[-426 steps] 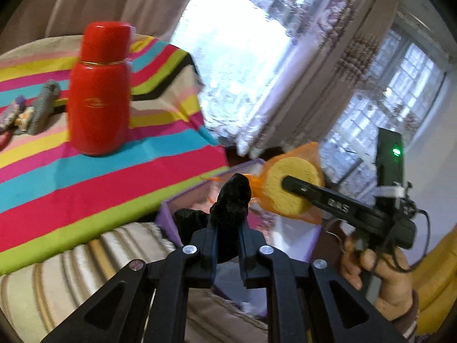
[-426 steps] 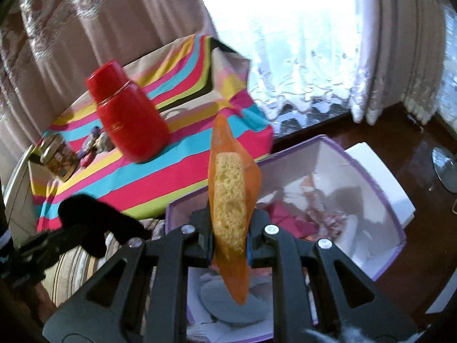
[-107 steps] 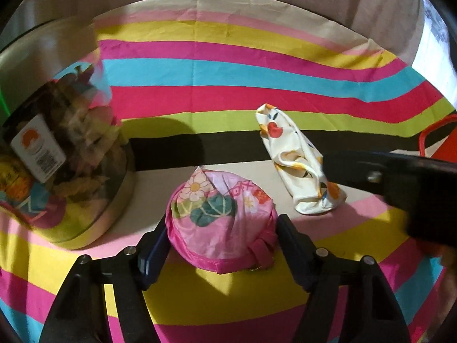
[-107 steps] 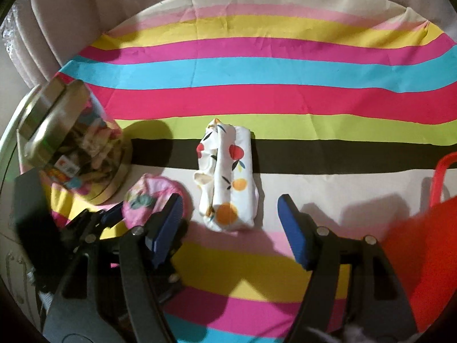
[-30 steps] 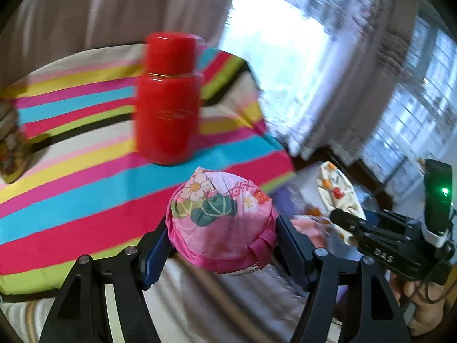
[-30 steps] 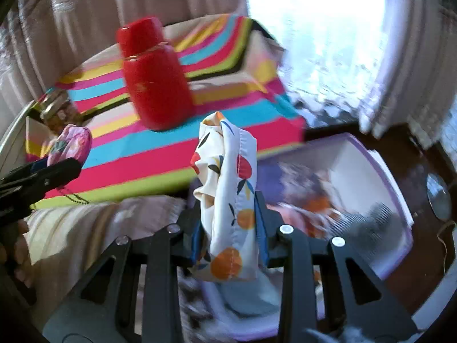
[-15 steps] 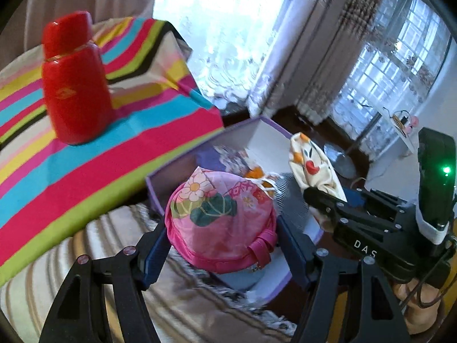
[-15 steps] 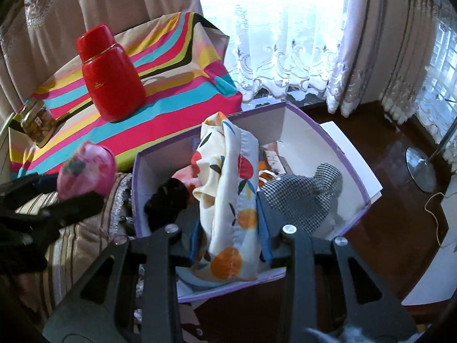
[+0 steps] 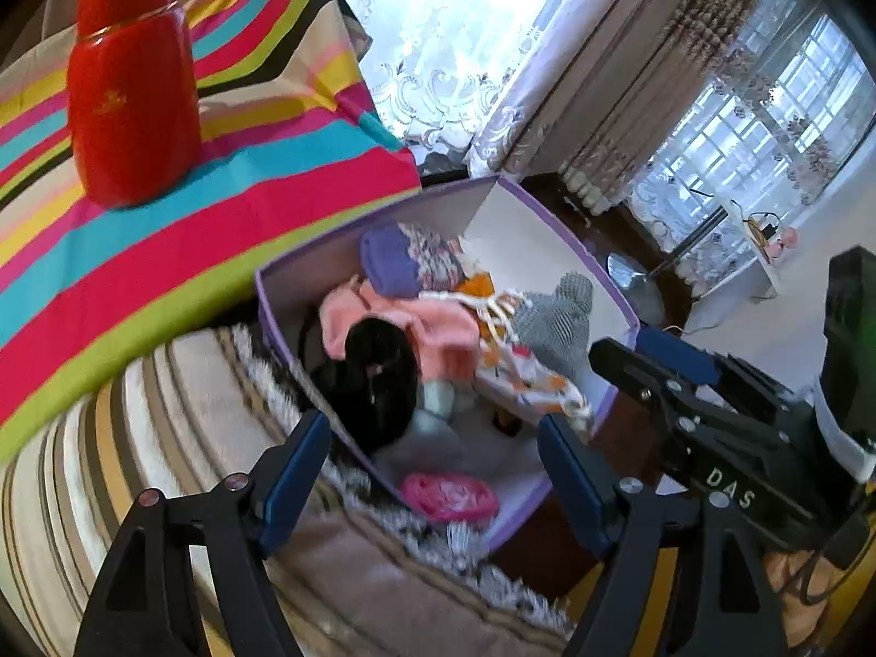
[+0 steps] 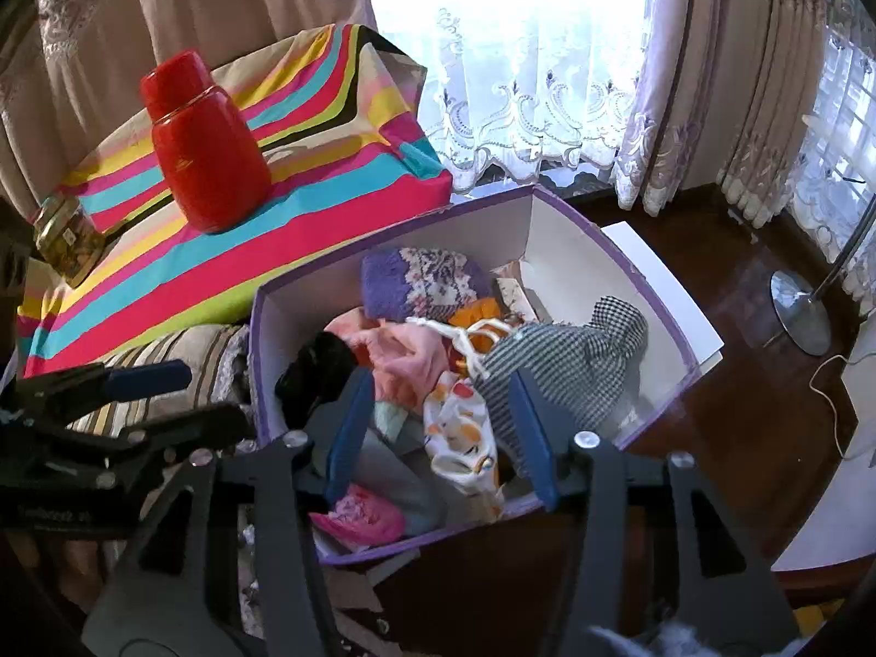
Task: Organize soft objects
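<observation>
Both tools hang over the purple-edged box (image 10: 646, 284), which sits below the near edge of the worktop with the striped cloth (image 10: 306, 208). Left tool (image 9: 432, 471): jaws spread wide, just been opening further, nothing between the blue pads (image 9: 293, 471); released. The pink floral pouch (image 9: 449, 495) lies free at the near corner of the box, below the gap of that tool; in the right wrist view the same pouch (image 10: 358, 514) rests against the near wall. Right tool (image 10: 438, 432): jaws apart, just been opening, pads (image 10: 350, 427) clear of cloth; released. The white fruit-print cloth (image 10: 462, 438) lies in the box between and beneath those pads, draped over other items, touching neither pad as far as can be seen. Other box contents: a black fuzzy item (image 10: 317, 367) at the left wall, a pink fabric piece (image 10: 405, 356) in the middle, a purple knitted item (image 10: 416, 279) toward the far wall, a checked grey bundle (image 10: 569, 361) at the right side, something orange (image 10: 482, 312) half buried in the centre. On the worktop: a red flask (image 10: 205, 148) upright near the middle of the cloth, a glass jar (image 10: 65, 241) at the left edge. Striped beige cushion (image 9: 109, 427) between worktop and box.
</observation>
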A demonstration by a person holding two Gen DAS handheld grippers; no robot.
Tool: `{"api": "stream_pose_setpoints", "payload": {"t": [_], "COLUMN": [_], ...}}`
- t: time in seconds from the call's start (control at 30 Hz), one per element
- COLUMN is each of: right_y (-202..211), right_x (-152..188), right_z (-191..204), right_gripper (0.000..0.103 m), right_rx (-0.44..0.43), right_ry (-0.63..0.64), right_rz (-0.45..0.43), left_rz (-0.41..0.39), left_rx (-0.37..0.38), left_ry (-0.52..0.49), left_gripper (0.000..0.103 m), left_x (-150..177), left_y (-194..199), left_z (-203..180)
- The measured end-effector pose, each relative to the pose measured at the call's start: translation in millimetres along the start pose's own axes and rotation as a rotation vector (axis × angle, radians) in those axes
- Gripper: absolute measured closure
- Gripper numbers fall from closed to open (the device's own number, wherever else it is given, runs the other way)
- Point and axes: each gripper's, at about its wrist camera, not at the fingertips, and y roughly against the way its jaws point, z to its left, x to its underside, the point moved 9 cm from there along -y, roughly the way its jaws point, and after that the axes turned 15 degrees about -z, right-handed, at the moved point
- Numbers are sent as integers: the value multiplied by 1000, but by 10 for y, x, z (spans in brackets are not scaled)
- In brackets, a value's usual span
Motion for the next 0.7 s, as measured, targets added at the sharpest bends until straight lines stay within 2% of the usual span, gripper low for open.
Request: {"api": "stream_pose_setpoints", "payload": {"t": [0.17, 0.43, 0.7], "right_y": [109, 221, 212], "right_x": [94, 246, 253], "right_z": [7, -34, -42], "right_gripper": [42, 42, 42], "right_rx": [14, 32, 36], "right_ry": [14, 17, 21], "right_rz": [12, 23, 19], "left_rz": [18, 21, 18], "left_rx": [-32, -71, -48], "left_ry": [58, 18, 41], "left_gripper": [23, 17, 13], "left_x": [196, 289, 290], "left_y": [162, 172, 138], "left_z": [83, 21, 39]}}
